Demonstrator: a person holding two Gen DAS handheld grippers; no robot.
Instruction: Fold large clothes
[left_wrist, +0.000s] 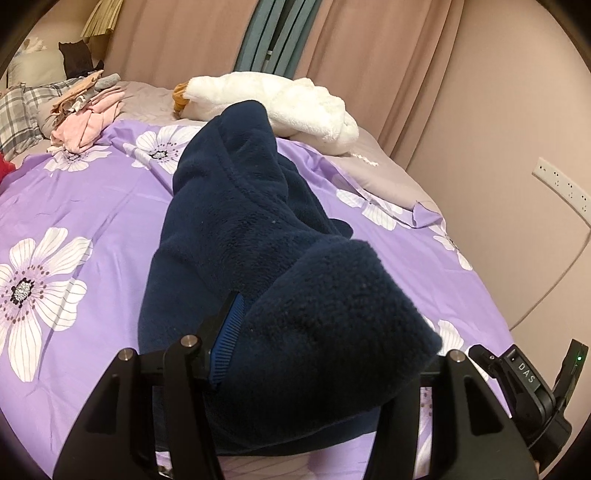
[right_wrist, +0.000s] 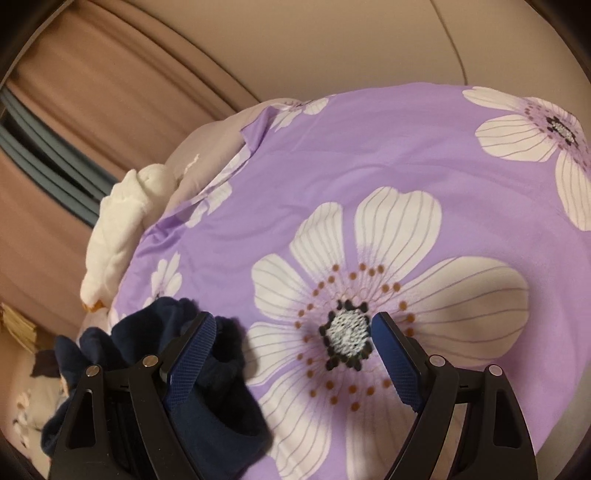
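Note:
A dark navy fleece garment (left_wrist: 236, 229) lies in a long bunched strip across the purple flowered bed cover (left_wrist: 85, 206). My left gripper (left_wrist: 295, 343) is shut on its near end, which bulges over the jaws and hides the right finger; the left blue pad (left_wrist: 227, 339) shows. In the right wrist view, my right gripper (right_wrist: 291, 332) is open and empty above a large white flower on the cover (right_wrist: 369, 166). The navy fleece (right_wrist: 221, 413) lies bunched beside and under its left finger (right_wrist: 192, 362).
A white plush blanket (left_wrist: 295, 107) lies at the far edge of the bed, also in the right wrist view (right_wrist: 118, 229). A pile of pink and grey clothes (left_wrist: 85, 110) and a plaid pillow (left_wrist: 18, 110) sit far left. Curtains (left_wrist: 369, 55) and a wall with sockets (left_wrist: 561, 184) border the bed.

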